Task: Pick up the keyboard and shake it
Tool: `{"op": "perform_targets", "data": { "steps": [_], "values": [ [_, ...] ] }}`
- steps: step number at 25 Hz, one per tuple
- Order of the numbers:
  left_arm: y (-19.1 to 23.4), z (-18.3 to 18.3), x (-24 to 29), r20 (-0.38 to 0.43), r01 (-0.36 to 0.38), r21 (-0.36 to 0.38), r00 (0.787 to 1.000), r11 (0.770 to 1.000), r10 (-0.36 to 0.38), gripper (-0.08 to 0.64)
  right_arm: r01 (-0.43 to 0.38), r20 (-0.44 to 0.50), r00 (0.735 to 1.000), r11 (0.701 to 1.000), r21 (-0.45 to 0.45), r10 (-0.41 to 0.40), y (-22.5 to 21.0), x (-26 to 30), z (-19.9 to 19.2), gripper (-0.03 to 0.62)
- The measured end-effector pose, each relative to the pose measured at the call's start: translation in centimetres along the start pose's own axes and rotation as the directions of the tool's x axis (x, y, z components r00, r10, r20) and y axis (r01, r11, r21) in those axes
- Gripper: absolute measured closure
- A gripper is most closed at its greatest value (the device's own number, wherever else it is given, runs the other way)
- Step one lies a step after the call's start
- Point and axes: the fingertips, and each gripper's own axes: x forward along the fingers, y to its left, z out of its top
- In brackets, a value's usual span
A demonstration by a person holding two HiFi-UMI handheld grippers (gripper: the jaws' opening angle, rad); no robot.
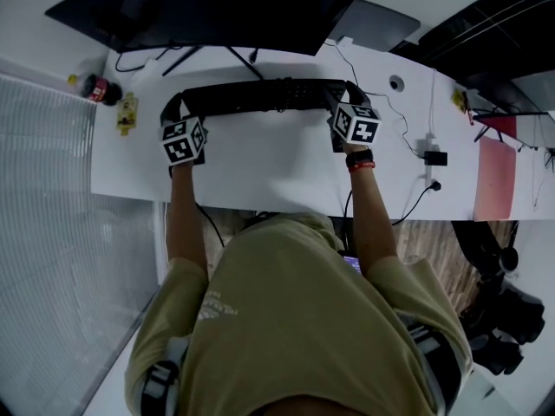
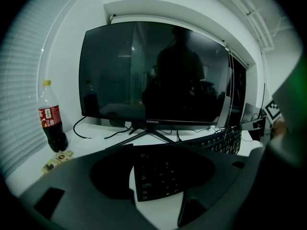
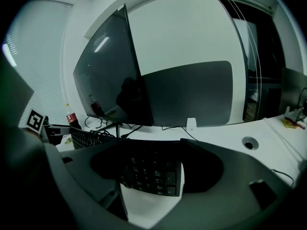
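Observation:
A black keyboard (image 1: 260, 95) lies crosswise in front of the monitor, over the white desk (image 1: 260, 176). My left gripper (image 1: 176, 107) is shut on its left end and my right gripper (image 1: 345, 100) on its right end. In the left gripper view the keyboard's end (image 2: 160, 176) sits between the left gripper's (image 2: 158, 163) dark jaws, with white desk showing under it. The right gripper view shows the other end of the keyboard (image 3: 151, 174) caught the same way in the right gripper (image 3: 153, 163). The keyboard's cable runs back toward the monitor stand.
A large dark monitor (image 1: 217, 11) stands just behind the keyboard. A cola bottle (image 1: 100, 87) and a snack packet (image 1: 127, 113) lie at the desk's left. Right of the keyboard are a cable grommet (image 1: 397, 82), a plug adapter (image 1: 434, 157) with cables, and a pink folder (image 1: 494, 176).

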Motion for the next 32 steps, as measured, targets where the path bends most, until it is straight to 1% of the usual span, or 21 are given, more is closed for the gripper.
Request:
{"op": "perform_targets", "data": {
  "steps": [5,9,21,32],
  "values": [
    [-0.5,-1.3,-0.9,0.029,0.003,0.006,1.0,1.0,-0.003,0.302,-0.002,0.052,0.999,0.999,-0.053,0.005,0.0,-1.2,-0.5,0.253],
    [-0.5,-1.8,-1.8,0.05,-0.003,0.011,0.999,1.0,0.002,0.305,-0.004,0.063,0.998,0.997,-0.071,0.008,0.4,-2.1,-0.8,0.254],
    [-0.9,-2.8,-4.2,0.034,-0.013,0.023,0.999,1.0,0.013,0.308,0.001,0.062,0.998,0.997,-0.079,0.003,1.1,-4.7,-2.0,0.258],
    [-1.5,-4.8,-7.2,0.031,-0.04,0.021,0.999,0.999,0.04,0.305,0.014,0.046,0.999,0.998,-0.062,-0.012,2.2,-7.8,-4.6,0.256]
  ]
}}
